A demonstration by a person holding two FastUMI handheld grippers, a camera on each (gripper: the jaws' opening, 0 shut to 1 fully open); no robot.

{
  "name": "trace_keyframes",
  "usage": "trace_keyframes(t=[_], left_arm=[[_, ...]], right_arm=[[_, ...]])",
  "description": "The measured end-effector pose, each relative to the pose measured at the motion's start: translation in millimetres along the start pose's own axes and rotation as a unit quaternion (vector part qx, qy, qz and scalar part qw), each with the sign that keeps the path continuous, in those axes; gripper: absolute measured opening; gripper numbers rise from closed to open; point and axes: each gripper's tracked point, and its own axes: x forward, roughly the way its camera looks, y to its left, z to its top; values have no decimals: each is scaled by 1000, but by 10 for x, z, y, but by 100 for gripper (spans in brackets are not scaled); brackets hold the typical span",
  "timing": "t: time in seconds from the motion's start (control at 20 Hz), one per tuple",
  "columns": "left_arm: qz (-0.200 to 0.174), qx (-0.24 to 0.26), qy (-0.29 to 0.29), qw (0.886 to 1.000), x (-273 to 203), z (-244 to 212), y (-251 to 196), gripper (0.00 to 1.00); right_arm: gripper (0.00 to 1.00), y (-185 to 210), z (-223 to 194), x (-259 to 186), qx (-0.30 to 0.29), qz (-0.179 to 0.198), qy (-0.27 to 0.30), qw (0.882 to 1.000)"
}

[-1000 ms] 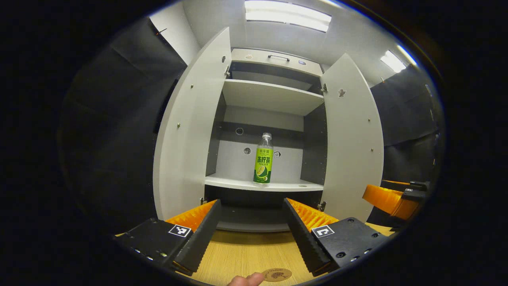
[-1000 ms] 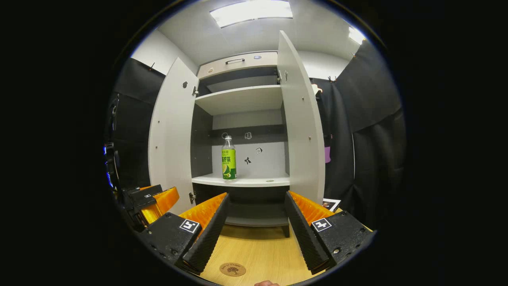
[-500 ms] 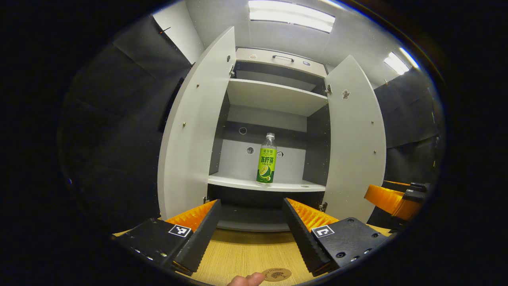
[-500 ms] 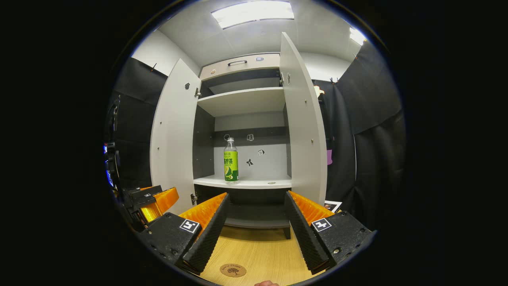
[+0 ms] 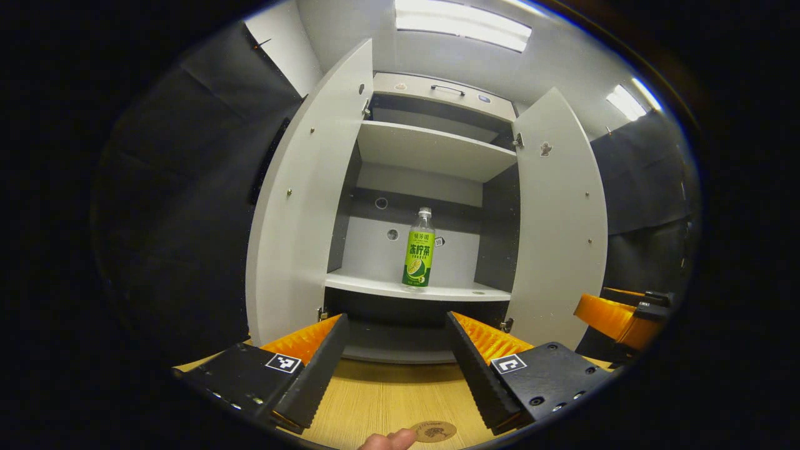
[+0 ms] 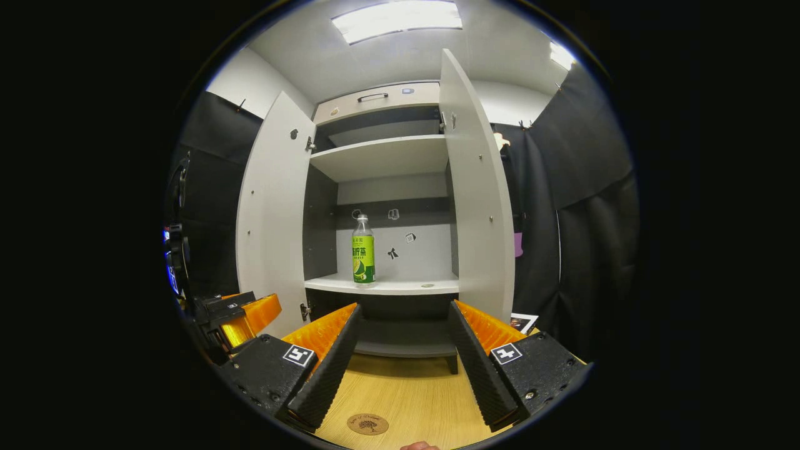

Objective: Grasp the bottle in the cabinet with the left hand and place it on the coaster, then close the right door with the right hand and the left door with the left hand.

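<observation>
A clear bottle [image 5: 419, 250] [image 6: 362, 250] with a green label stands upright on the middle shelf of a grey cabinet [image 5: 431, 150] [image 6: 381, 156]. Both doors are swung wide: the left door [image 5: 306, 194] [image 6: 272, 206] and the right door [image 5: 559, 212] [image 6: 478, 187]. A round cork coaster [image 5: 435, 430] [image 6: 367, 424] lies on the wooden table in front. My left gripper [image 5: 395, 362] is open, well short of the cabinet, with nothing between its fingers. My right gripper [image 6: 403, 356] is open too, beside it, also over the table.
The wooden table [image 5: 387, 400] [image 6: 406, 400] runs up to the cabinet's base. A fingertip [image 5: 387, 440] shows at the near edge beside the coaster. Black cloth walls stand on both sides. A printed sheet [image 6: 522, 322] lies on the table to the right of the cabinet.
The left gripper view has shifted slightly, so the cabinet and bottle sit a little to the right. Both grippers stay open; the bottle has not moved.
</observation>
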Motion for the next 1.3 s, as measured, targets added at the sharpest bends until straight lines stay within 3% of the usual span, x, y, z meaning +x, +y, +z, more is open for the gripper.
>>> trace_keyframes(t=[0.1, 0.2, 0.3, 0.35, 0.5, 0.55, 0.6, 0.8, 0.95, 1.3], left_arm=[[-9, -4, 7, 1000, 78, 16, -29, 99], [-17, -14, 15, 1000, 203, 45, -45, 94], [-32, -26, 14, 999, 388, 114, -90, 99], [-42, -30, 16, 999, 496, 148, -126, 94], [-62, -35, 18, 997, 926, 278, -201, 94], [-66, -33, 15, 997, 1079, 328, -223, 99], [-71, -32, 11, 997, 1221, 377, -257, 95], [-91, -6, -2, 996, 1825, 532, -433, 95], [-80, 23, -12, 996, 2252, 630, -479, 95], [-70, 40, 0, 997, 3068, 566, -486, 94]], right_arm=[[84, -1, 12, -5, -2, 0, -1, 1000], [84, 2, 16, -19, -4, 1, -1, 1000], [84, -1, 9, -26, -3, 1, 0, 1000], [84, -6, 1, -34, -3, 1, 2, 1000], [85, -20, 40, -59, -7, 0, 1, 1000], [85, -32, 53, -72, -11, -2, 1, 1000], [84, -55, 50, -91, -16, -5, 2, 1000], [84, -106, -31, -103, -26, -10, 21, 999], [85, -163, -125, -81, -29, -18, 39, 999], [85, -230, -148, 57, -34, -27, 50, 998]])
